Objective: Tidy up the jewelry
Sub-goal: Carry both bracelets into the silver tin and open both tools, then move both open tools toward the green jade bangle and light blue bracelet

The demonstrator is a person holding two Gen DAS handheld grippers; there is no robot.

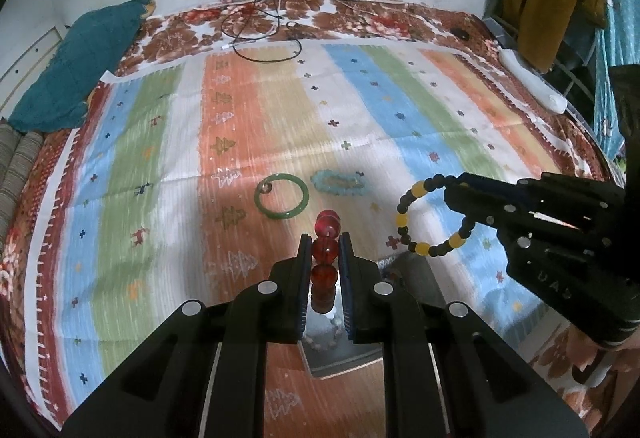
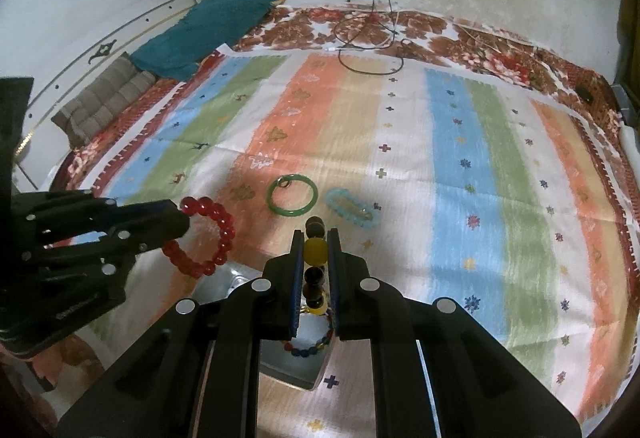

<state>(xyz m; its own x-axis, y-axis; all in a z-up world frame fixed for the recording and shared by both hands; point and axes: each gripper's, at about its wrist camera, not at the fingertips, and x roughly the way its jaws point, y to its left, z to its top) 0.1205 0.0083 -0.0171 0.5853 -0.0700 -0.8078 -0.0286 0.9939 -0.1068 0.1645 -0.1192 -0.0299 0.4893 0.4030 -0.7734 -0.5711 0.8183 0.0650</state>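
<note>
Nearest, the left gripper clamps a red bead bracelet above a metal box, and the right gripper pinches a black-and-yellow bead bracelet. Farther off on the striped bedspread, a green bangle lies just beside a pale blue bracelet.

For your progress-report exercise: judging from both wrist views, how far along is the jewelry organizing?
Done: a multicolored beaded bracelet already lies in the metal box. In hand: the left gripper is shut on the red beaded bracelet, and the right gripper is shut on the black-and-yellow beaded bracelet, both above the box area. Left: the green bangle and light-blue beaded bracelet on the striped cloth.
</note>
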